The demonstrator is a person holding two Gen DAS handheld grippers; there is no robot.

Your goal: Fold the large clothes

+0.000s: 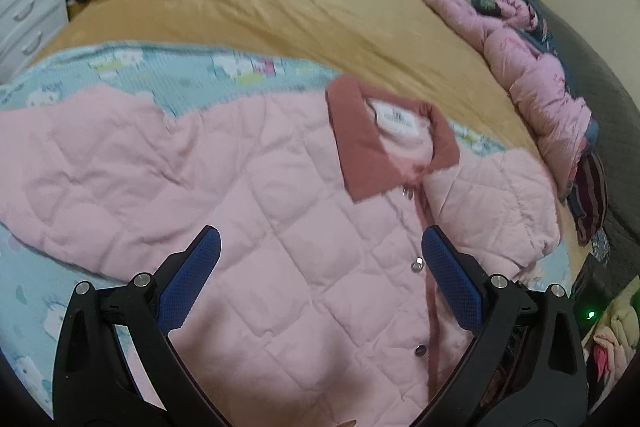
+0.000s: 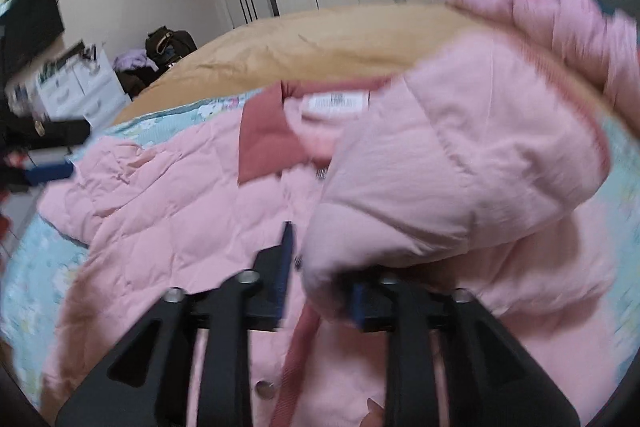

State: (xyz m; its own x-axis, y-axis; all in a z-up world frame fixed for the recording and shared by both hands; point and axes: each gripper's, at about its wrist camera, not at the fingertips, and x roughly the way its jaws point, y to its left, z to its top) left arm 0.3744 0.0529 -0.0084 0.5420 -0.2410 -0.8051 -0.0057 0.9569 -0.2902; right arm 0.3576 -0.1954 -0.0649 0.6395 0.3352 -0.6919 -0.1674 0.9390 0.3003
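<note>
quilted pink jacket point(image 1: 248, 187) on bed: right tool point(image 2: 320, 267) part-open around folded-in sleeve point(image 2: 440, 167), left tool point(image 1: 320, 267) wide, empty; other sleeve likely next.

Open left tongs point(image 1: 320, 251) above pink jacket point(image 1: 248, 195)

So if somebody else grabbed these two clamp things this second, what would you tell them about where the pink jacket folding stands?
Left gripper: open, empty, above the jacket's front, near the snap buttons.
Right gripper: partly open, with the jacket's sleeve bunched between its fingers; the blur hides whether the pads still press it.
The pink quilted jacket lies front up on the blue patterned blanket, collar away from you, snaps closed.
Done: one sleeve brought over the chest.
Left: the other sleeve is still spread out flat; fold it in, then fold the body.
</note>
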